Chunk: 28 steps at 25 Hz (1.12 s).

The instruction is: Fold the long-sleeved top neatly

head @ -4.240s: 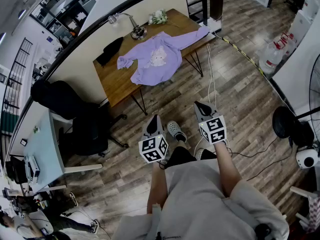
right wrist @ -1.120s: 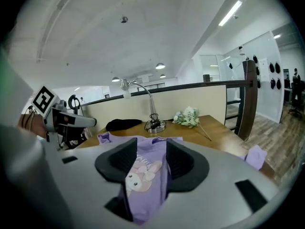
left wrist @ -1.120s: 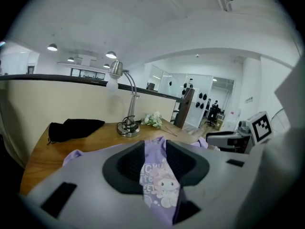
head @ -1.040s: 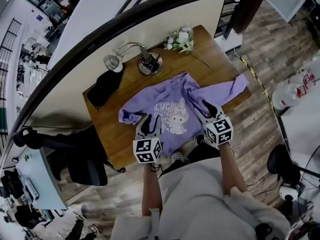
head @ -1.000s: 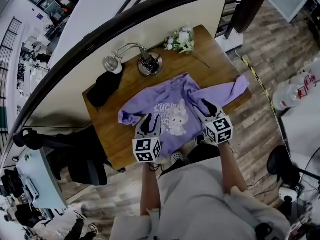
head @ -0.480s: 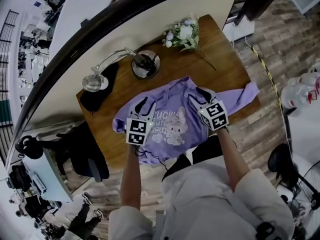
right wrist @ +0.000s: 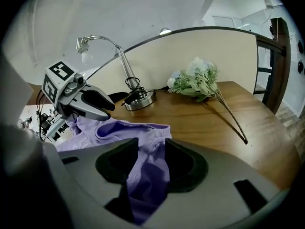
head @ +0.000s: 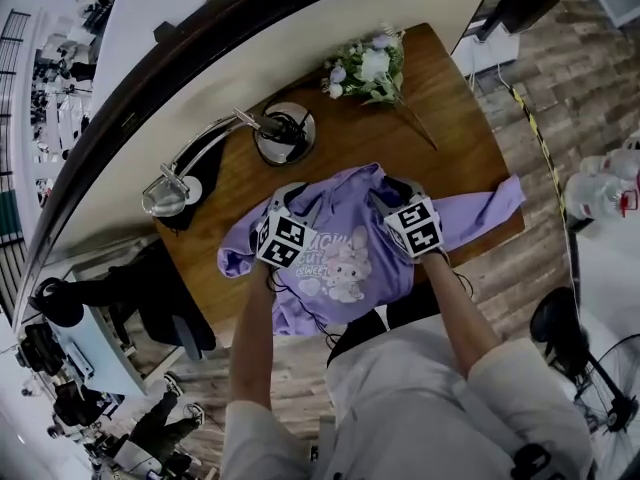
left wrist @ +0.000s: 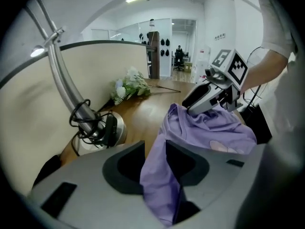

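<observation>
The lilac long-sleeved top [head: 345, 268] lies front up on the wooden table [head: 440, 118], with a cartoon print on its chest. Its right sleeve [head: 485, 208] reaches the table's right edge and its left sleeve [head: 235, 260] is bunched. My left gripper [head: 288, 200] is down at the left shoulder and my right gripper [head: 390, 188] is at the right shoulder, either side of the neckline. Each is open, with lilac fabric filling the gap between its jaws in its own view: left gripper [left wrist: 155, 149], right gripper [right wrist: 151, 144]. I cannot see the pads pinching.
A chrome desk lamp stands behind the top, base [head: 283, 133] near the collar and head [head: 165, 193] hanging at the left. A flower bunch [head: 365, 68] lies at the far right corner. A black item [head: 185, 223] sits by the lamp head. A curved partition [head: 200, 28] backs the table.
Both grippers have moved up the top from its hem to the shoulders and have come down onto the fabric. The left one has rolled. The top lies where it was.
</observation>
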### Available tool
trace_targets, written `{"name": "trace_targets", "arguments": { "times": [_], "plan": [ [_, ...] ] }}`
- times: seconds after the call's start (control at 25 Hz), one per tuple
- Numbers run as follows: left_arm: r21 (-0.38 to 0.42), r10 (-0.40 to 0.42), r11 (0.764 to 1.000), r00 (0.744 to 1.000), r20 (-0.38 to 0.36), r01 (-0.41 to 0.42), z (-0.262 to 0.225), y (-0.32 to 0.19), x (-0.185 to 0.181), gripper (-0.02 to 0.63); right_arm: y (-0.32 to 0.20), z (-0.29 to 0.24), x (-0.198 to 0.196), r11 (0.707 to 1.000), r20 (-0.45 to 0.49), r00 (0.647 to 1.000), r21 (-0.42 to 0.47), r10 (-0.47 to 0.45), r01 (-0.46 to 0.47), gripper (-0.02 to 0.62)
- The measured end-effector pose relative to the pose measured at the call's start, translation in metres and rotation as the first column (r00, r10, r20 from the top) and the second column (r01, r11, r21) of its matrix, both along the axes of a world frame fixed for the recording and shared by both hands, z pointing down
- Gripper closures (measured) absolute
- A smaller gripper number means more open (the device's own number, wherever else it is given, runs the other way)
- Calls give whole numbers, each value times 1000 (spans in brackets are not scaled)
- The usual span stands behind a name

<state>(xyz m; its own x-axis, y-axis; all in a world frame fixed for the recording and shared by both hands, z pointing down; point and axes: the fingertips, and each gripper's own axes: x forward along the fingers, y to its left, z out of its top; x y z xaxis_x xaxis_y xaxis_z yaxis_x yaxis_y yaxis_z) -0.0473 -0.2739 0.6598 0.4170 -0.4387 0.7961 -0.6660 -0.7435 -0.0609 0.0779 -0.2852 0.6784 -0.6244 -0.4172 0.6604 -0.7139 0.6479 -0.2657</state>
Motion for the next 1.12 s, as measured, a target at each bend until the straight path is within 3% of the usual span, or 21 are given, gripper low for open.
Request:
{"name": "trace_targets", "arguments": {
  "times": [0.2,0.4,0.6,0.84,0.92,1.0,1.12],
  "plan": [
    [-48,136,990,990,30,-135,20,-6,23,456,0,17,-3,999,-39,998,6,-40,41,450],
    [-152,206,968,978,30,-199,39,3,19,446,0,15,-3,998,-24,998,16,-58,59,504],
    [-217,218,949,973,-71,-228,31,13,15,443,3,9,-2,997,-12,998,18,-68,68,539],
    [-230,277,938,960,44,-260,52,10,17,445,5,2,-2,995,-9,996,47,-85,86,552],
    [-215,278,942,958,73,-257,52,6,15,472,6,-3,-2,994,-7,996,52,-92,93,552],
    [-191,284,947,952,115,-259,53,4,13,557,7,-8,-1,993,0,996,66,-95,94,552],
    [-150,240,963,964,115,-222,48,5,8,568,9,-17,-1,990,6,995,96,-101,100,552]
  ]
}}
